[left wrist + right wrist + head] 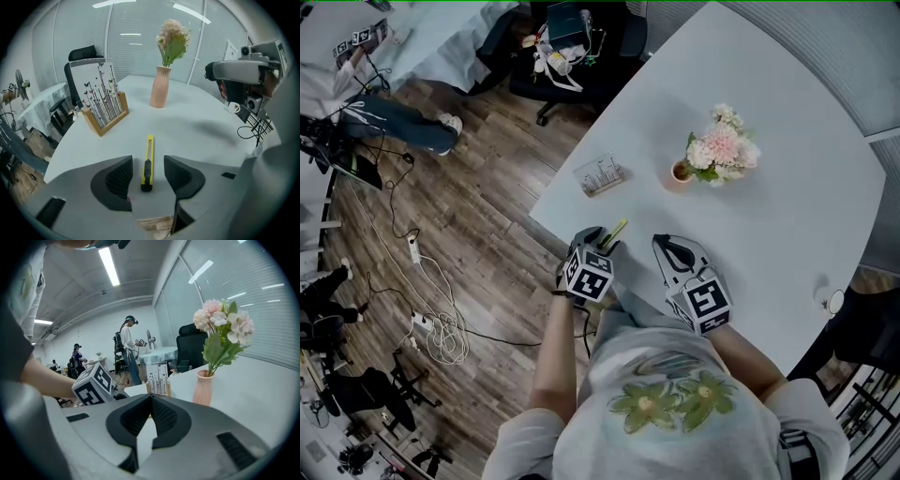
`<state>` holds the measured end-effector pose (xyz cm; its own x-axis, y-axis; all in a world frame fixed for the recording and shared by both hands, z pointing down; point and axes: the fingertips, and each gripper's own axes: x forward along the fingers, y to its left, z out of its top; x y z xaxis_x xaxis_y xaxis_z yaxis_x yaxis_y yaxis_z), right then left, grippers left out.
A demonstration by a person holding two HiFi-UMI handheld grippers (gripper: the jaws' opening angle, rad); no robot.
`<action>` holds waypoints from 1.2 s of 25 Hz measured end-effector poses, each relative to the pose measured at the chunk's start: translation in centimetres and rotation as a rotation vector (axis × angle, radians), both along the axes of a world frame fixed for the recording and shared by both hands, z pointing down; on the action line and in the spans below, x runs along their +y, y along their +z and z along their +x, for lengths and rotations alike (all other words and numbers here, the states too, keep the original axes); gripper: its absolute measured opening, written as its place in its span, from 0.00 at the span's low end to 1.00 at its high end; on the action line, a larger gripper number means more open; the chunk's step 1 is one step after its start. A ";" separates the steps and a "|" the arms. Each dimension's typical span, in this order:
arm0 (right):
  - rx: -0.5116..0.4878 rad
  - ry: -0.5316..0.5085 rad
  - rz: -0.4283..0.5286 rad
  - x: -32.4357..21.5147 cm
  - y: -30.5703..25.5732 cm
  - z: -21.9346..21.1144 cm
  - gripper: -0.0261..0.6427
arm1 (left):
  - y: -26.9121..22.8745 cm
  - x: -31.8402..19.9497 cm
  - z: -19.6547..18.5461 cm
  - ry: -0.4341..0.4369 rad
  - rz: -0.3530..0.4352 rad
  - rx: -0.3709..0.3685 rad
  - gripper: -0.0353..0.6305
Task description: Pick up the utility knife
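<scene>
The slim yellow utility knife with a black slider [149, 150] was laid flat on the white rounded tabletop [787, 187], near its edge. It was framed by the spread jaws of the released left gripper [148, 159] and touched by neither pad. The right gripper [150, 399] was held just beside the left, clenched on nothing, with its jaw tips met.

Slim yellow plastic utility knife [148, 163] is looking smooth, slightly glossy. Curved white table [201, 126] is showing a matt, smooth top. Grey plastic left gripper [148, 159] is showing matt shells, ribbed black pads [121, 178].
</scene>
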<state>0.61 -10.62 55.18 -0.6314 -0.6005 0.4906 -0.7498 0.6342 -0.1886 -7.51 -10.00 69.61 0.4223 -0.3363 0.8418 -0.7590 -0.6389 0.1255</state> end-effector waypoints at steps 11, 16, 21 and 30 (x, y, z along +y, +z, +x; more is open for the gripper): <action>0.003 0.014 -0.006 -0.3 0.0 0.0 0.05 | 0.3 -0.2 -0.6 0.006 0.009 -0.041 0.25; 0.006 0.012 -0.011 -0.4 0.4 0.0 0.05 | 0.4 -0.2 -0.5 0.019 0.013 -0.059 0.23; 0.011 0.008 -0.013 -0.4 0.4 -0.4 0.04 | 0.3 -0.3 -0.9 -0.004 0.030 -0.069 0.15; 0.016 0.008 -0.011 -0.5 0.6 -0.2 0.05 | 0.4 -0.2 -0.4 -0.001 0.019 -0.066 0.15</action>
<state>0.45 -11.10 55.78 -0.6182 -0.6005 0.5072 -0.7581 0.6260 -0.1829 -7.96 -10.18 70.00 0.3658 -0.3526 0.8613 -0.7657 -0.6400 0.0632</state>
